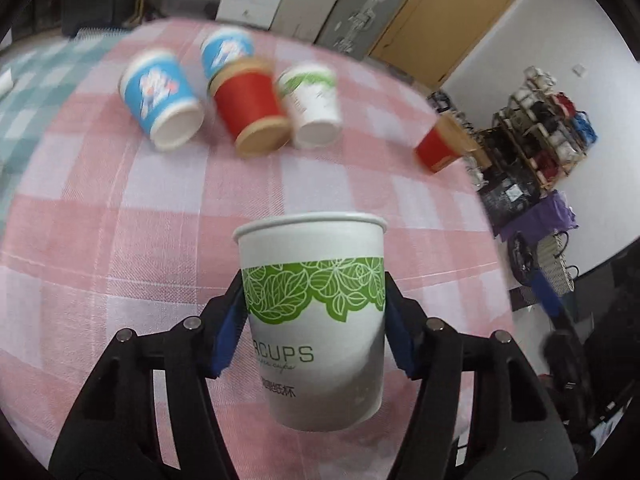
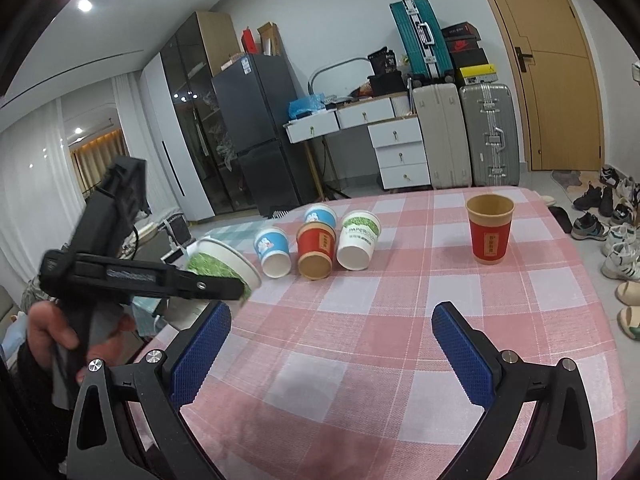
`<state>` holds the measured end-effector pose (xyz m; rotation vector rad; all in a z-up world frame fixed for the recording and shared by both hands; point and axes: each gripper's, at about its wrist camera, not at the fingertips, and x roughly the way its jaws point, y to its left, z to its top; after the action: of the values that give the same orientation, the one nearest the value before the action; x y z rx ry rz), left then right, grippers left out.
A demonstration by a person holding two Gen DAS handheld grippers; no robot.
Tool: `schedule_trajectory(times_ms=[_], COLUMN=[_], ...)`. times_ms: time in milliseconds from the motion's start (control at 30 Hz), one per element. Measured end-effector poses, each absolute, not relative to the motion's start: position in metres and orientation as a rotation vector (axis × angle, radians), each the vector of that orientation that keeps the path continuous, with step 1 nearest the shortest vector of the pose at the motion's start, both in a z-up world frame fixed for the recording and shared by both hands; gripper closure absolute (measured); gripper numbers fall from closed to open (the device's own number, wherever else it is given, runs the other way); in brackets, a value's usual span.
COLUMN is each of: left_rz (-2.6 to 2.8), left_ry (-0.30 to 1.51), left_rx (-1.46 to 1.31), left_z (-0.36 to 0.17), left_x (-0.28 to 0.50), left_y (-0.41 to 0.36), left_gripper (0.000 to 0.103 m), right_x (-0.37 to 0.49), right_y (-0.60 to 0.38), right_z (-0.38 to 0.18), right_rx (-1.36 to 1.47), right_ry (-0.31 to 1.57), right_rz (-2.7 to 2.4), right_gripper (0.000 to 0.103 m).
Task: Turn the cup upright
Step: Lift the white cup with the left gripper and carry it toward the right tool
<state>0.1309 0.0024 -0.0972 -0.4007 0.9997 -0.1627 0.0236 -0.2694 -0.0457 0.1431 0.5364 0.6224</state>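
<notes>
My left gripper (image 1: 314, 304) is shut on a white paper cup with a green leaf band (image 1: 316, 320), held rim up above the pink checked tablecloth (image 1: 120, 240). In the right wrist view the same cup (image 2: 224, 268) is tilted in the left gripper (image 2: 216, 286) at the table's left edge. My right gripper (image 2: 332, 316) is open and empty over the near part of the table. Several cups lie on their sides at the far side: two blue (image 2: 274, 252), one red (image 2: 316, 254), one green-white (image 2: 358, 246).
A red cup (image 2: 490, 228) stands upright at the far right of the table; it also shows in the left wrist view (image 1: 438, 148). Beyond the table are suitcases (image 2: 490, 132), white drawers (image 2: 400, 152), a fridge (image 2: 260, 136) and shoes (image 2: 616, 236) on the floor.
</notes>
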Motion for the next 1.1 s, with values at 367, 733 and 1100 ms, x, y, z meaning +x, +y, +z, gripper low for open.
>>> schedule_trajectory(times_ms=[367,733,1100], left_rz=[-0.222,-0.180,-0.140], left_ry=[0.890,0.909,1.078], left_rx=[-0.360,-0.429,-0.483], left_z=[0.005,-0.024,-0.132], left_x=[0.031,-0.043,-0.015], left_y=[0.002,0.006,-0.003], left_gripper=[0.044,0.043,0.043], right_x=[-0.021,-0.046,-0.049], right_y=[-0.264,-0.267,-0.269], right_z=[-0.038,-0.047,-0.054], right_rx=[0.154,0.140,0.128], right_ry=[0.528,0.553,0.588], right_rz=[0.655,0.638,0.616], right_gripper=[0.000,0.000,0.000])
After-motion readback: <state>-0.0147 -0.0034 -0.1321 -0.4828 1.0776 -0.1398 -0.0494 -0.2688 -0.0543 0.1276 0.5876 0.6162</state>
